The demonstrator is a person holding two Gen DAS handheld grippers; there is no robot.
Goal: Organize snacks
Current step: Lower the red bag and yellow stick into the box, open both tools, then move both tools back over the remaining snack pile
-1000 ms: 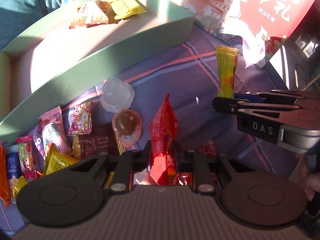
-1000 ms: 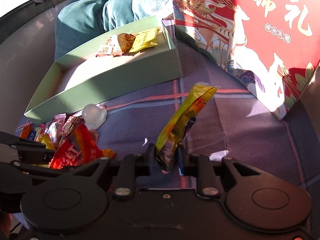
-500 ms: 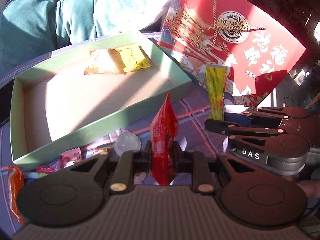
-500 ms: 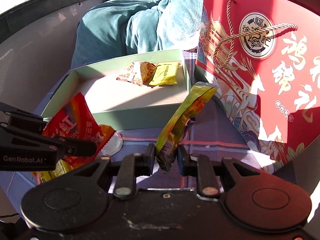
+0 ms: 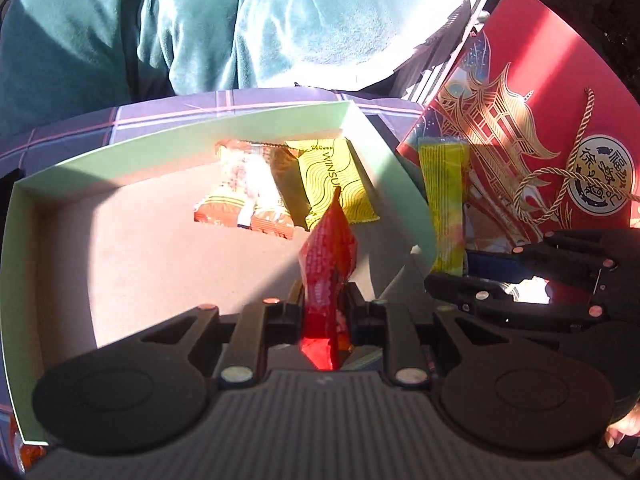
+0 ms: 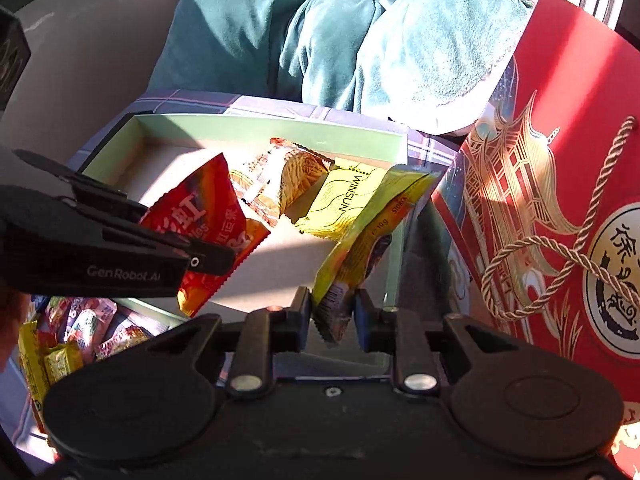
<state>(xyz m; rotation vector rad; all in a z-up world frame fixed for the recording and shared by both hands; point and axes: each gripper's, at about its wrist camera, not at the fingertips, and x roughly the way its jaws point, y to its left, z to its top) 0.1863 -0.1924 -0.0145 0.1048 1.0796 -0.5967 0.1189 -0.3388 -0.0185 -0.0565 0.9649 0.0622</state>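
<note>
Two close wrist views down over the shared green box (image 5: pixel 168 148), side by side.

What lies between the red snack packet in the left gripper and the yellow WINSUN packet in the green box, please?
In the left wrist view, nothing lies between them: the red snack packet tip overlaps the yellow WINSUN packet lying on the green box floor.

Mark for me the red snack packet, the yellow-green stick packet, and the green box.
red snack packet (image 5: pixel 328 248), left wrist view, on its upper body above the fingers.
yellow-green stick packet (image 6: pixel 372 224), right wrist view, on its middle.
green box (image 5: pixel 120 156), left wrist view, on the far wall's inner face.
</note>
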